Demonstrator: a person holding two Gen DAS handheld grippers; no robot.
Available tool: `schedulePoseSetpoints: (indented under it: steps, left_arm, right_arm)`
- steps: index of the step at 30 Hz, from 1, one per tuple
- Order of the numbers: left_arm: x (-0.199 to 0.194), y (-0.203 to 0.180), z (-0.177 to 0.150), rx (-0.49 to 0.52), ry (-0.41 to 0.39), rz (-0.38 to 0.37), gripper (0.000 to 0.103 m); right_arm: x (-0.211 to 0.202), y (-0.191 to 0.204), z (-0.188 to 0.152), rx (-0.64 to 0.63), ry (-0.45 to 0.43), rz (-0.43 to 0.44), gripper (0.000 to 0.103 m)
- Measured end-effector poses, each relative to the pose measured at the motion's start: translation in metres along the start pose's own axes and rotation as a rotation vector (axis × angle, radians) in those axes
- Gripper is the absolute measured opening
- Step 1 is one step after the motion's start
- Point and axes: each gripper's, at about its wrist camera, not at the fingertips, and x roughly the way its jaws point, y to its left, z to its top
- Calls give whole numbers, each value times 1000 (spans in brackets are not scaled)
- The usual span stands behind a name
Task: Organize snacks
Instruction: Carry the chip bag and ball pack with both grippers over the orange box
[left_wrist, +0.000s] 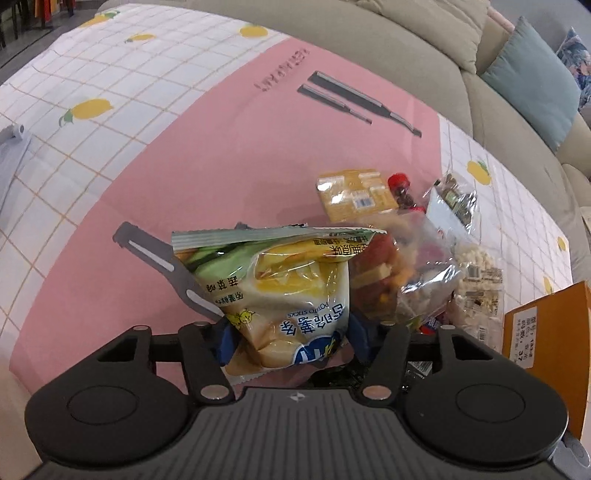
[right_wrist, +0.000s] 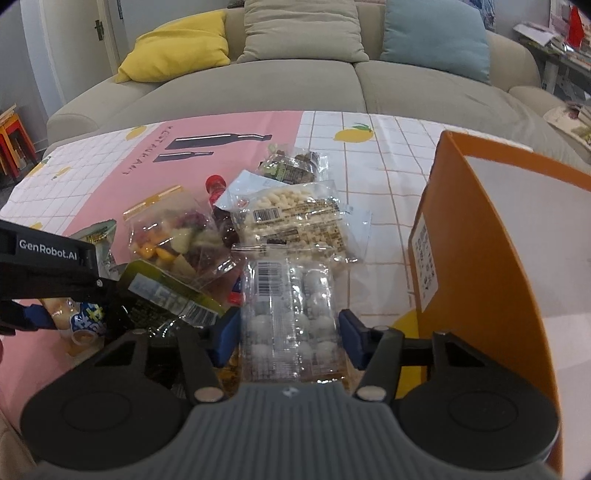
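Observation:
My left gripper (left_wrist: 288, 338) is shut on a yellow and green potato sticks bag (left_wrist: 280, 291) and holds it above the pink cloth. In the right wrist view the left gripper (right_wrist: 48, 317) shows at the left with that bag (right_wrist: 86, 325). My right gripper (right_wrist: 290, 332) is closed on a clear packet of white round sweets (right_wrist: 290, 317). Its blue pads (right_wrist: 352, 338) touch the packet's sides. An open orange box (right_wrist: 480, 236) stands at the right, also seen in the left wrist view (left_wrist: 546, 325).
A snack pile lies on the table: a clear bag of mixed fruit snacks (right_wrist: 173, 236), a white puffs packet (right_wrist: 291, 218), a red-capped bottle (right_wrist: 216, 188), a dark nut bag (right_wrist: 291, 166), a yellow packet (left_wrist: 354, 194). A grey sofa (right_wrist: 295, 85) with cushions stands behind.

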Motion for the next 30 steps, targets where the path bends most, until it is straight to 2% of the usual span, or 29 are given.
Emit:
schedulePoseSetpoints:
  steps: [8,19,24,30]
  left_arm:
    - [-33,-8,6,41,-68,-18,62]
    - [-90,-24,-3,126,-133,-59,61]
    - [-116,-37,-14,166,-150,-103,61]
    - [-139,-73,-33,277,-158,-195,61]
  right_arm:
    - [-21,5,8,-7,-49,4,53]
    - [-92,6,25,27,-183,56,53]
    - [-124,-6,27,49,-227,64,53]
    - [-161,-31,23,41,-270,10,53]
